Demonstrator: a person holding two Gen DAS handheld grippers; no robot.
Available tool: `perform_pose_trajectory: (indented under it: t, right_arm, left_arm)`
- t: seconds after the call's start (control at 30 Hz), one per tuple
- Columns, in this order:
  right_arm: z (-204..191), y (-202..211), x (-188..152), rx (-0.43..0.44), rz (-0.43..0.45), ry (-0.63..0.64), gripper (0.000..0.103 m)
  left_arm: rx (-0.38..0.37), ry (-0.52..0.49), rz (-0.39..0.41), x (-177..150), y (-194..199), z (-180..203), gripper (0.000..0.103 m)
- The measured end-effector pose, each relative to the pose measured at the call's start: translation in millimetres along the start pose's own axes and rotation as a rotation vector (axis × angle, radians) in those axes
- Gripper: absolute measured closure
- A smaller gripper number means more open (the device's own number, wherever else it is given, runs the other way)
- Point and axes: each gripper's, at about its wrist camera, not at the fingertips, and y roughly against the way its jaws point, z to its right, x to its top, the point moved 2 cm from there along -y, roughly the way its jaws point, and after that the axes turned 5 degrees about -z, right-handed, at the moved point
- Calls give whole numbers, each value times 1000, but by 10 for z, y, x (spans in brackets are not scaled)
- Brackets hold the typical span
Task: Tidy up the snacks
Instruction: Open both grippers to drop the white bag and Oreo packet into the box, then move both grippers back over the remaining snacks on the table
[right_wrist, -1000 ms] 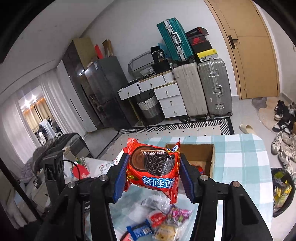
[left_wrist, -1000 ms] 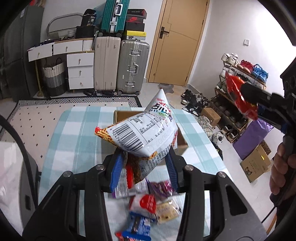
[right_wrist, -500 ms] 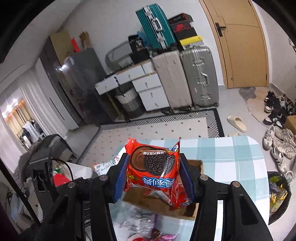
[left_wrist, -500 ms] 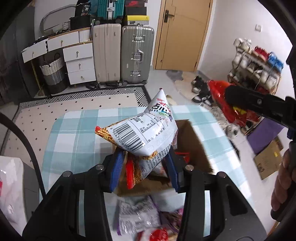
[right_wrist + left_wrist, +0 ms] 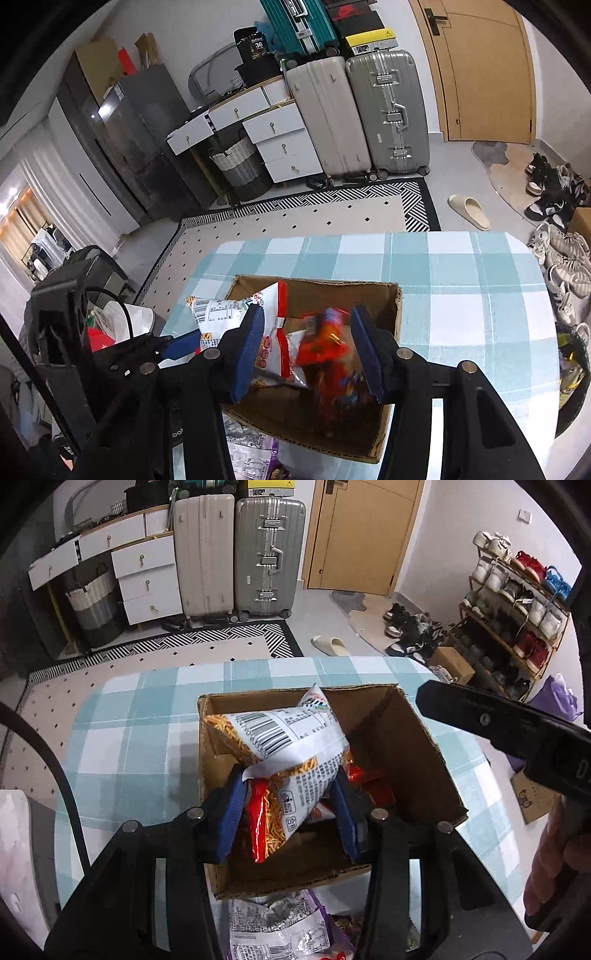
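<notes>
An open cardboard box (image 5: 436, 760) sits on the checked table; it also shows in the right wrist view (image 5: 388, 295). My left gripper (image 5: 291, 812) is shut on a white noodle-snack bag (image 5: 291, 746) and holds it over the box's left half. My right gripper (image 5: 306, 350) is open over the box. A red cookie packet (image 5: 328, 354), blurred, is loose between its fingers and falling into the box. Red packets (image 5: 369, 779) lie inside the box.
Several loose snack packets (image 5: 277, 930) lie on the table before the box's near wall. The blue-and-white checked tablecloth (image 5: 461, 266) spreads around the box. Suitcases, drawers and a shoe rack stand on the floor beyond the table.
Both grippers moved forward and down over the box. My right gripper opened and let go of the red cookie packet, which now drops. The left still holds its bag.
</notes>
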Motion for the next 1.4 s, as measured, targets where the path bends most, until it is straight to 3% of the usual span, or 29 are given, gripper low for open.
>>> perform_pose_trajectory:
  t: [0.2, 0.3, 0.37, 0.43, 0.67, 0.83, 1.03, 1.13, 1.2, 1.4]
  right_arm:
    - [63, 21, -57, -13, -12, -12, 52]
    - [46, 74, -77, -40, -12, -5, 46]
    - [35, 110, -99, -52, -13, 8, 31]
    - [25, 192, -131, -66, 7, 18, 25]
    - [-66, 549, -319, -74, 25, 49, 25]
    - [-142, 941, -544, -52, 76, 37, 17]
    - [-363, 1306, -856, -25, 114, 60, 16]
    - [-484, 1444, -1042, -22, 131, 75, 15]
    - [-557, 1522, -1172, -26, 151, 91, 12]
    - [-725, 1608, -1521, -12, 162, 119, 12]
  left_arm:
    - [13, -24, -56, 1, -99, 73, 57]
    - [48, -37, -37, -56, 24, 94, 52]
    - [81, -38, -23, -39, 91, 87, 21]
    - [73, -38, 12, -21, 214, 85, 21]
    - [55, 0, 65, -131, 773, 20, 21]
    - [79, 20, 138, -524, 1278, -9, 18]
    - [79, 30, 150, -993, 1683, -27, 16]
    - [96, 12, 180, -1234, 1879, -12, 9]
    - [105, 6, 199, -1390, 1977, 1, 1]
    - [74, 12, 189, -1788, 2161, 60, 1]
